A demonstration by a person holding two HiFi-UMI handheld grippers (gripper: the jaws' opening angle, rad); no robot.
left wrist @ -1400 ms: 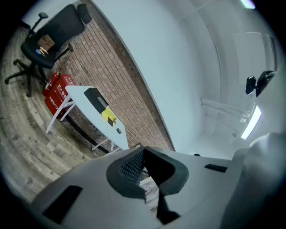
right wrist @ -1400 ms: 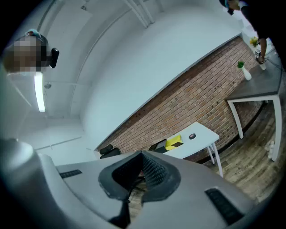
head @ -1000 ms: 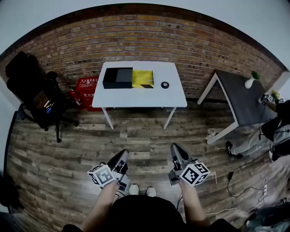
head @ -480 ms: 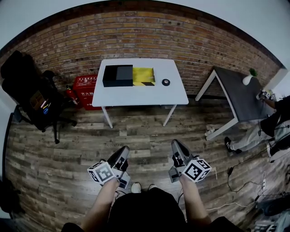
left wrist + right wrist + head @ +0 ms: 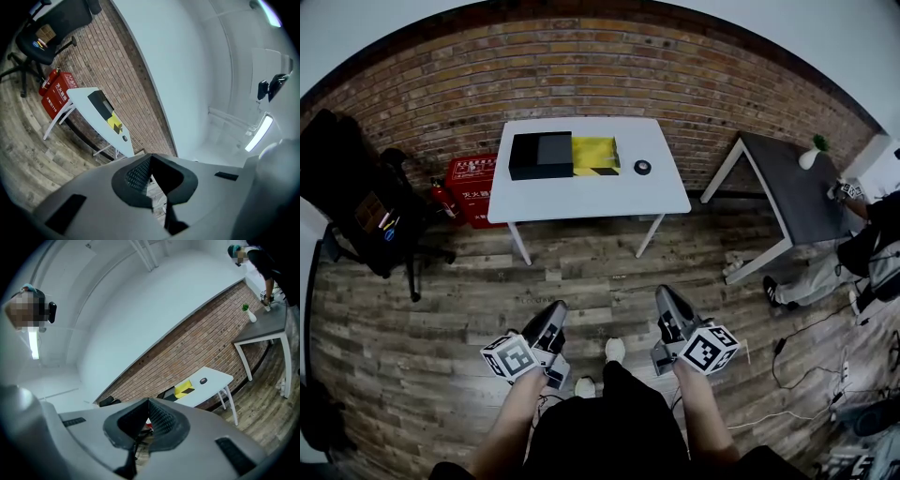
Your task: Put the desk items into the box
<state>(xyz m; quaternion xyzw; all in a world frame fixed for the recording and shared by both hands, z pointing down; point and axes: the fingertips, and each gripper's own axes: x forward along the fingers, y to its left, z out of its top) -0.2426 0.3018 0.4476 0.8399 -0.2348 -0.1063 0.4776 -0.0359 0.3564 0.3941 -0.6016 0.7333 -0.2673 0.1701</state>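
Two grippers hang low in front of me, the left hand-held gripper [image 5: 554, 314] and the right hand-held gripper [image 5: 666, 300]. Each has its jaws pressed together on nothing. Both are well apart from the white rectangular worktop [image 5: 591, 195].

On the worktop lies the black rectangular box [image 5: 541, 156]. Its long axis runs left to right, parallel to the red brick wall [image 5: 581, 70] behind it, and a yellow black-striped section [image 5: 596, 156] sits at its right end. A small black round item [image 5: 643, 167] rests just right of that, apart from it and short of the worktop's right edge.

I see a bare front strip along the worktop, and open wood-plank floor [image 5: 581, 272] between me and its legs. A black office chair [image 5: 356, 192] and a red crate [image 5: 472, 187] stand to the left of the worktop, and a grey table [image 5: 792, 192] stands to the right.
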